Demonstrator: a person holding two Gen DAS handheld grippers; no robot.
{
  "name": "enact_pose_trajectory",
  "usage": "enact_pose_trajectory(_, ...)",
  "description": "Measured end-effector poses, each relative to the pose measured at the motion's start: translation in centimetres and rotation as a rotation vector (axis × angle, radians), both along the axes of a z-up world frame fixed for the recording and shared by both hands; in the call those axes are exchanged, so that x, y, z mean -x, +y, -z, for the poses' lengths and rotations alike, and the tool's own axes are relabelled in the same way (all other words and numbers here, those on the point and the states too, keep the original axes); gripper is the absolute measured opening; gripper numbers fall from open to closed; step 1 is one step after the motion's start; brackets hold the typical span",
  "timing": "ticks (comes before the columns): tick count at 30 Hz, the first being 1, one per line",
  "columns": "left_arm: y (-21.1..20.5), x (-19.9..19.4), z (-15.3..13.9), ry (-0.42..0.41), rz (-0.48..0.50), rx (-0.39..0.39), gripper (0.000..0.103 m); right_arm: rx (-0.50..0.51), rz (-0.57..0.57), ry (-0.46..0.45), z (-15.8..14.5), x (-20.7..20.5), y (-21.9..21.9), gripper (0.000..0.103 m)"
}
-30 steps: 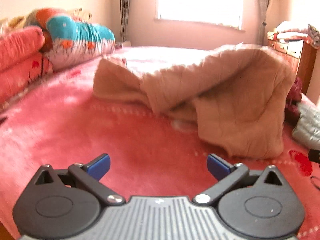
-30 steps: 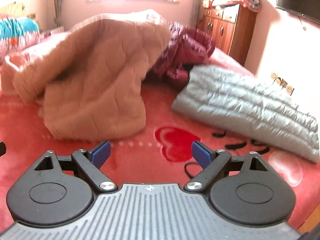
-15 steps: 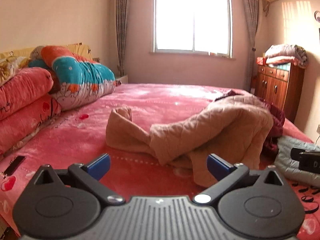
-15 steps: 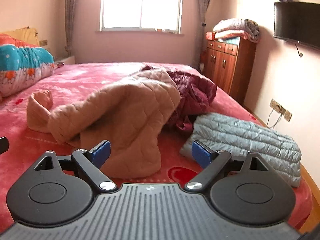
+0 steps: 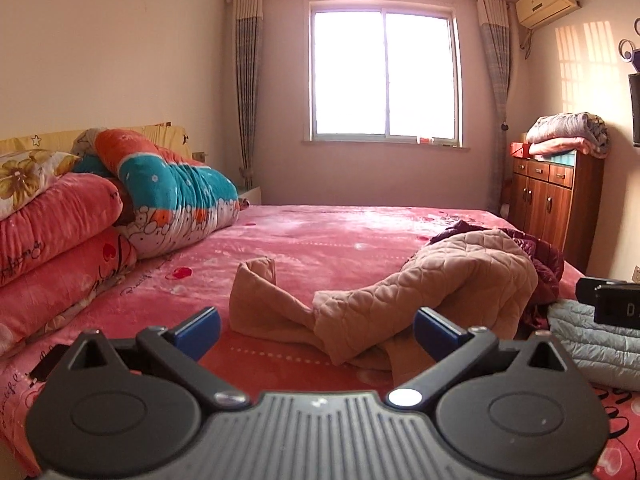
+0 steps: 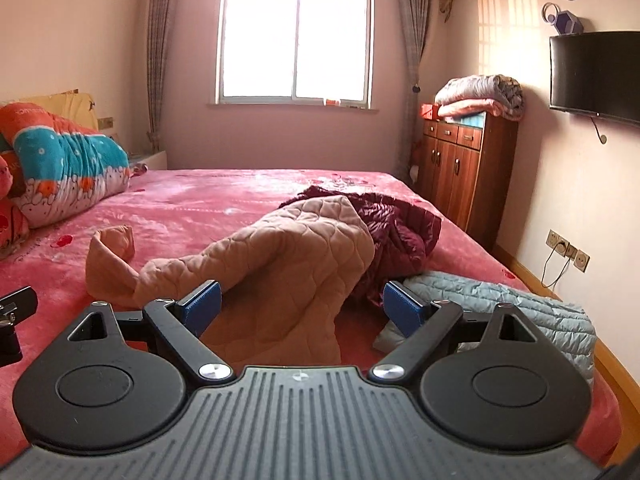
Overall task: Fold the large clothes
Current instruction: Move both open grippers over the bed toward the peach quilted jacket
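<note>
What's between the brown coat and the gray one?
In the right wrist view, a crumpled maroon jacket lies between the brown coat and the gray coat.

The left gripper (image 5: pixel 316 330) is held level, facing forward, with its two fingers (image 5: pixel 198 330) spread wide apart and nothing between the blue pads. Both black finger linkages are splayed outward from the ribbed grey body. The right gripper (image 6: pixel 302 310) is held in much the same pose, level and pointing forward, its fingers (image 6: pixel 402 312) likewise parted wide with nothing clamped between them. The two grippers sit side by side: a black part of the right gripper shows at the right edge of the left wrist view, and a black part of the left gripper shows at the left edge of the right wrist view. Neither touches anything.
</note>
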State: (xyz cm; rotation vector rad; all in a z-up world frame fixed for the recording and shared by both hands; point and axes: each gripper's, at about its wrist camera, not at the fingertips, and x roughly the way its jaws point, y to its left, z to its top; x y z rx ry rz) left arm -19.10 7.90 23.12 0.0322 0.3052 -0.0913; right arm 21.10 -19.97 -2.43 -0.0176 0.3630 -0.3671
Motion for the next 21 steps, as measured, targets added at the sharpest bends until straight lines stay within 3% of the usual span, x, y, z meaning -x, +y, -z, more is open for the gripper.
enact_pose_trajectory(21, 0.5, 1.3, -0.5, -0.012, 0.003, -0.008, 0.102, 0.012, -0.021, -0.073, 0.8, 0.4, 0.1, 0.103)
